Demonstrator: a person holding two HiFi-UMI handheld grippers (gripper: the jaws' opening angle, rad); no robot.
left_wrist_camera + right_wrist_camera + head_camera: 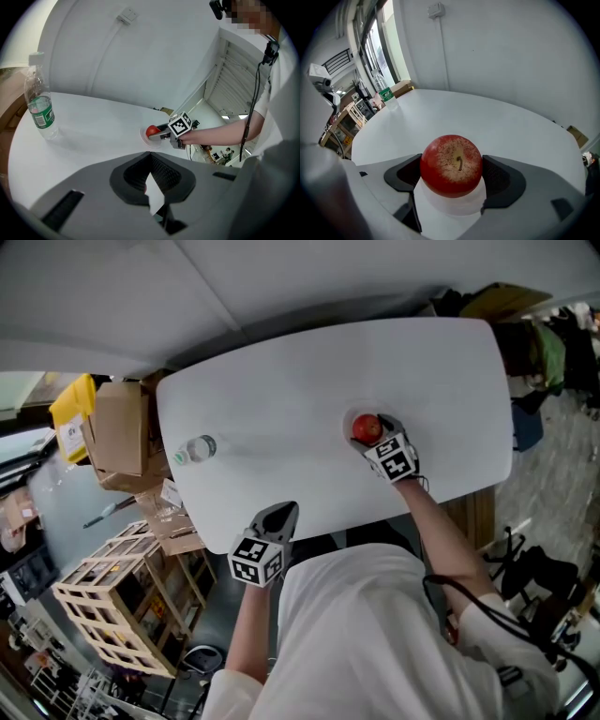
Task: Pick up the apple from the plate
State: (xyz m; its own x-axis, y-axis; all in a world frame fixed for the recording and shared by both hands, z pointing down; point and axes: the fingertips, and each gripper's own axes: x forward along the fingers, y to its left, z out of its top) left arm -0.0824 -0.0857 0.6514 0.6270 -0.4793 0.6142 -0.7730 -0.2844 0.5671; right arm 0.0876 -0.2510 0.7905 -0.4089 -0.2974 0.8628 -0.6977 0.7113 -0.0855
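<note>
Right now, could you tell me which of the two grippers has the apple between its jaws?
The right gripper: its jaws flank the apple on the plate; the left gripper holds nothing.

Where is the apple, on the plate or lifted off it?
On it: the apple rests on the white plate, between the open right tongs.

The apple (366, 427) lies on the plate (454, 206), in the right part of the table (309, 371), between the jaws of the right gripper (453, 174). The bottle (195, 448) stands in the left part, well apart from the plate. The left gripper (279, 517) is at the near edge.
</note>
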